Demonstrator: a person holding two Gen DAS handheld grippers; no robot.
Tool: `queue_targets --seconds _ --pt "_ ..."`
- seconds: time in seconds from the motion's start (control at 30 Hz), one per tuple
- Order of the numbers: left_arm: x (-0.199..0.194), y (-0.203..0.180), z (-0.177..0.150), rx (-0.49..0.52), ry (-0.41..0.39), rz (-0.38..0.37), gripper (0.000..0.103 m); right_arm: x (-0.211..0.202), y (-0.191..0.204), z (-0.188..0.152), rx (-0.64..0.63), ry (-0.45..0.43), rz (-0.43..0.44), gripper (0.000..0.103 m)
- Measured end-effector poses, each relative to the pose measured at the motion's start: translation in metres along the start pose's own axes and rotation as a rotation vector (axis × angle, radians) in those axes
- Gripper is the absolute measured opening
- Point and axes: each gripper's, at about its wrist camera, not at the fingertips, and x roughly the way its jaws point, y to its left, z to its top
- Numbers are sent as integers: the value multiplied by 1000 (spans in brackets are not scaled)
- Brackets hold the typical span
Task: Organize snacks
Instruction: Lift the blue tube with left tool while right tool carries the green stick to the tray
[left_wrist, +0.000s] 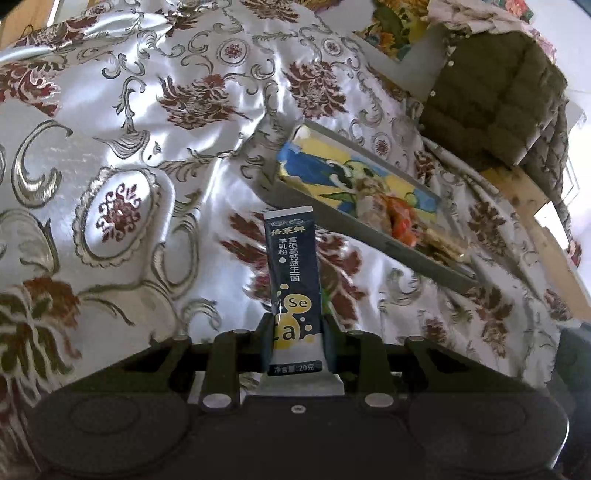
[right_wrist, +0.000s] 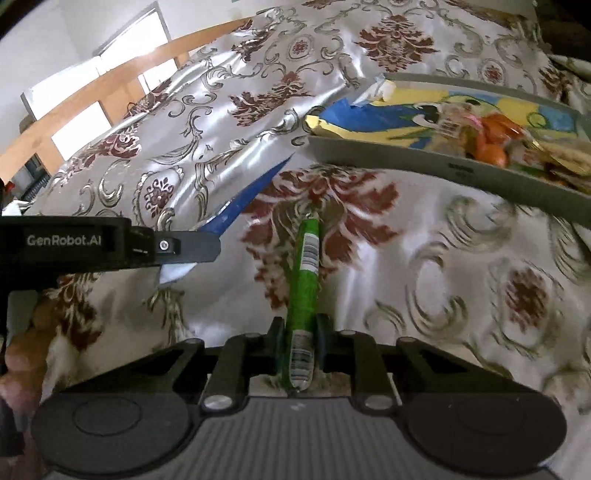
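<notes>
Gripping a dark blue sachet between its two fingers, the left claw is closed on the packet's lower part, so the sachet stands upright above a silvery cloth patterned with dark red flowers. The right claw is likewise clamped on a thin green stick-shaped snack with a barcode label, which points forward away from the camera. A grey tray with a blue and yellow cartoon lining sits on the cloth ahead and to the right of both claws, holding orange-wrapped and golden snacks at its nearer right end. In the right wrist view the left claw enters from the left edge, the blue sachet seen edge-on. An olive padded jacket lies beyond the tray.
</notes>
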Motion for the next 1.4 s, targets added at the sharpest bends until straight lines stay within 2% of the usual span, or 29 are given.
queue_targets --seconds 0.1,0.23,0.6,0.87,1.1,1.4 --pt "-7 -6 -6 -35 -23 -28 28 -10 -11 -12 47 15 17 19" --pt "-17 -16 -14 -39 -49 -5 28 -17 -22 -24 74 7 29 18" --pt "-18 -45 -6 -14 -85 48 28 -38 -52 -20 291 -71 195 19" --pt "-8 -63 5 -13 -114 72 28 -46 -79 -19 406 -112 262 19" --pt "16 -85 22 58 -120 95 28 -53 -103 -3 499 -220 299 19" --pt "69 -119 64 141 -141 55 28 -52 -145 32 583 -376 307 19"
